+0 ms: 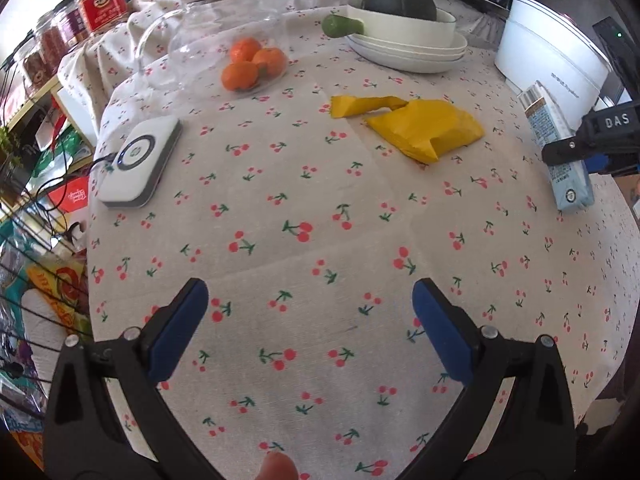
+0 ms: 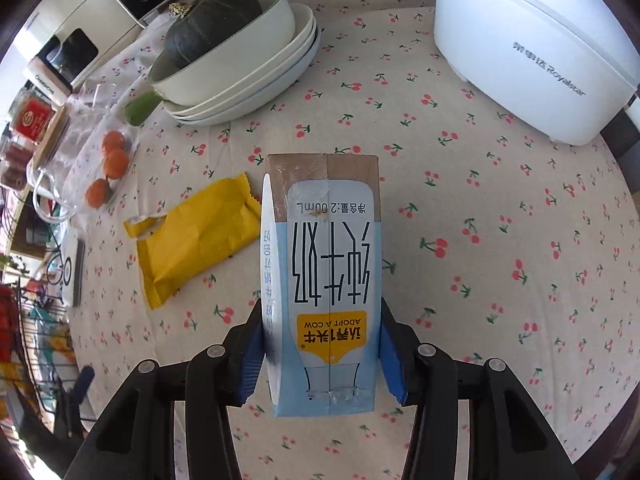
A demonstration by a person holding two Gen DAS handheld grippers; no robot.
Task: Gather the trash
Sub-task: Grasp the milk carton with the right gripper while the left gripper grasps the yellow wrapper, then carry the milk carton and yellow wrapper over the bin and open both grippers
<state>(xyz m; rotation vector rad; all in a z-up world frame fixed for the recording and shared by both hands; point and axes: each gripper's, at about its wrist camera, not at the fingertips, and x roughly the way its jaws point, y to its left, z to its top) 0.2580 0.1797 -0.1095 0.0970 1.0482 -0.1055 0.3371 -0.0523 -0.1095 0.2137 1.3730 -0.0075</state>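
The right hand-held gripper [image 2: 320, 354] clamps a blue milk carton [image 2: 326, 292] reading "ADOPT A COW", "200mL". The left hand-held gripper [image 1: 310, 328] gapes wide, empty, above the bench [image 1: 320, 208]. A yellow wrapper [image 1: 416, 126] lies mid-bench near the "Royalstar" cooker [image 2: 532, 48]; its print is hidden.

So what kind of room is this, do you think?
Most likely a home kitchen or dining corner: a table under a cherry-print tablecloth holds stacked white dishes with a dark green squash, mandarins, and a white cooker.
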